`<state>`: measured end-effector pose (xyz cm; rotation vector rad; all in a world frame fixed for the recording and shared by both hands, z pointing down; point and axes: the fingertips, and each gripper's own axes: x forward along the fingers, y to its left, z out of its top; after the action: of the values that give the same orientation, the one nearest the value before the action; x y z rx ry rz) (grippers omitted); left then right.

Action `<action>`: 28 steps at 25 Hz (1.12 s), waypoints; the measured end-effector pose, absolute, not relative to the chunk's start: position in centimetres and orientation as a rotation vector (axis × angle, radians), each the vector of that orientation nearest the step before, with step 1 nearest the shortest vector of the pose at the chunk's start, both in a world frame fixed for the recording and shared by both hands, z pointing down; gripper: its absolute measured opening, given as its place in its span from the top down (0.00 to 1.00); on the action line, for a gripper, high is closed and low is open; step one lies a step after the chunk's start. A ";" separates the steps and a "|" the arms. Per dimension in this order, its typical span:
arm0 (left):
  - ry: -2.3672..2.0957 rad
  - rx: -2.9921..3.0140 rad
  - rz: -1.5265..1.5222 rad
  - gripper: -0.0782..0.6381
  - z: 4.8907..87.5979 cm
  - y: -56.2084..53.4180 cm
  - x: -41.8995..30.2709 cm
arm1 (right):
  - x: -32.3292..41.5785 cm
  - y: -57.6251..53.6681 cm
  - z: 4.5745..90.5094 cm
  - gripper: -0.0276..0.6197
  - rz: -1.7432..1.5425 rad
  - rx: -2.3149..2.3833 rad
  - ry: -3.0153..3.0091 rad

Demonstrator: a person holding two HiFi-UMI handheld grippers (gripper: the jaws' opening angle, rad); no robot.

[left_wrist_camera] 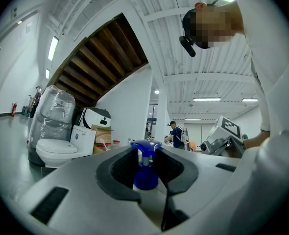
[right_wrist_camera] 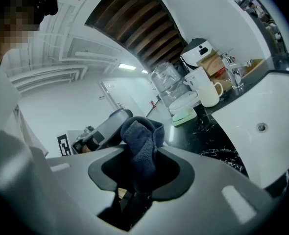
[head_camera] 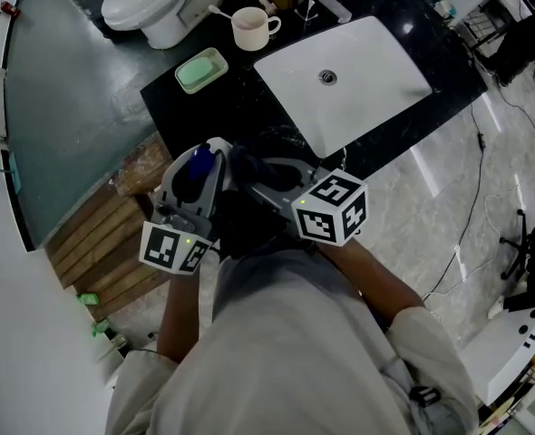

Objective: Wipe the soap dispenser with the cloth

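We hold both grippers close in front of our chest, short of the black bench (head_camera: 240,107). The left gripper (head_camera: 198,181) is clenched on the soap dispenser (left_wrist_camera: 145,174). Its blue pump head and collar stand upright between the jaws, and the pale bottle body sits low between the pads. The right gripper (right_wrist_camera: 142,168) grasps the dark blue cloth (right_wrist_camera: 142,141), which is pinched between its jaws with a bunched fold sticking out past the tips.

In the head view the cloth end sits just beside the dispenser, on its right. We cannot tell whether the two touch. In the right gripper view the left gripper's grey body shows behind the cloth.

On the bench, well apart from both grippers, lie a white sink basin (head_camera: 358,71), a cream mug (head_camera: 252,28) and a green soap dish (head_camera: 200,70). A faucet (head_camera: 326,3) stands at the basin's far edge. A white toilet (head_camera: 154,3) stands beyond the bench, to the left.
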<state>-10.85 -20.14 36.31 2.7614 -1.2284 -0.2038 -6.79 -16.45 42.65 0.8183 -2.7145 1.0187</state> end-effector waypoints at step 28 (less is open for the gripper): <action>-1.203 2.790 -0.199 0.76 36.4 -19.9 -10.6 | -7.0 -17.5 37.4 0.79 0.966 0.792 -2.850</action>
<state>-10.60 -19.86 36.39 2.7896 -1.2032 -0.1987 -7.03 -17.48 37.44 0.7924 -2.8500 0.9662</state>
